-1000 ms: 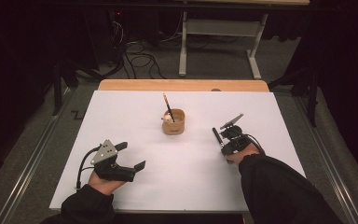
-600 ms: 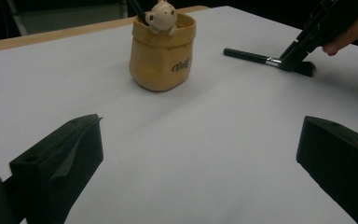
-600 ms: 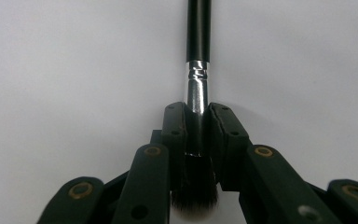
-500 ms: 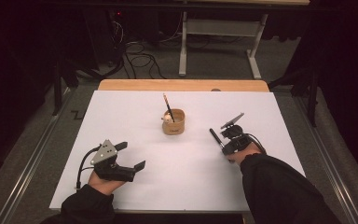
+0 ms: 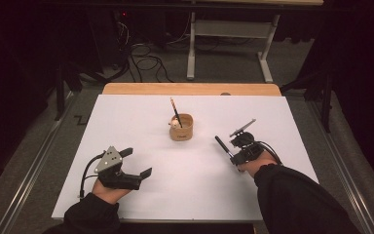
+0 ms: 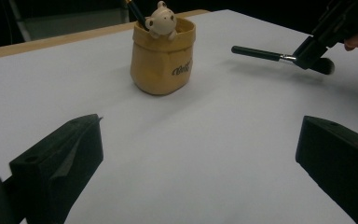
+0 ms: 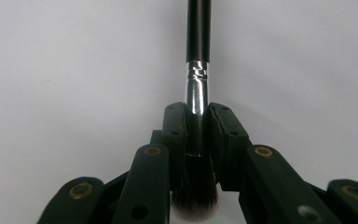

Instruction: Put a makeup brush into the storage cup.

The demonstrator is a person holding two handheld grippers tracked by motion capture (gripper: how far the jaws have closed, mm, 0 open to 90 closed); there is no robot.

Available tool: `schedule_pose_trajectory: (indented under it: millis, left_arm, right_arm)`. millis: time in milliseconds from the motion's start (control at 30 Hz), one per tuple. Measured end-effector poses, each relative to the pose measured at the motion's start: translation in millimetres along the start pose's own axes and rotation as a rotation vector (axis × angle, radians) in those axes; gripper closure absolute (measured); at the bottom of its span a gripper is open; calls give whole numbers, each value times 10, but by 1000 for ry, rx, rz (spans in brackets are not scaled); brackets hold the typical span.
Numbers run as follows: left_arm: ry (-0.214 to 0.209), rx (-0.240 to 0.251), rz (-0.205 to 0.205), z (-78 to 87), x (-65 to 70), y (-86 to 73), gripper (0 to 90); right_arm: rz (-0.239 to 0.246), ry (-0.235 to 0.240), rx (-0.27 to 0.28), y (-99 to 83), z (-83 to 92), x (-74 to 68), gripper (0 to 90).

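The white desk (image 5: 141,117) offers open surface on nearly all sides. One fixed obstacle stands near its middle toward the far edge: a tan pot (image 5: 181,127) with a dark pencil (image 5: 176,111) leaning out above its rim toward the far left. The left tool (image 5: 137,163) lies at the near left with jaws spread wide; the strip between it and the pot is bare. The right tool (image 5: 234,157), clamped on a makeup brush (image 5: 223,146), occupies the near right; the brush handle juts toward the pot, narrowing that gap without touching.
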State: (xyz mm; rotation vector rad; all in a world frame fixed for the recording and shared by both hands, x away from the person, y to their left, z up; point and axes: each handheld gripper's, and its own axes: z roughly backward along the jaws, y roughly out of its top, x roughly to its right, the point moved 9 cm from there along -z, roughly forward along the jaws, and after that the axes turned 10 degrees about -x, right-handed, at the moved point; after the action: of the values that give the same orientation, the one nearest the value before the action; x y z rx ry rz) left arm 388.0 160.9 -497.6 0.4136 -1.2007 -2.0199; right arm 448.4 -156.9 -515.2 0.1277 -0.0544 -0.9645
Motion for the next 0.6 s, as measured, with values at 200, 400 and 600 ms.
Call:
schedule_pose_trajectory:
  millis: [200, 400, 600]
  left_arm:
    - [9, 7, -4, 4, 4, 9, 16]
    - [25, 15, -12, 10, 6, 17, 18]
    - [35, 12, -19, 1, 15, 14, 18]
  right_arm:
    - [32, -15, 25, -32, 161, -22, 787]
    - [52, -12, 49, -59, 289, -54, 786]
    - [83, -15, 51, -95, 370, -83, 787]
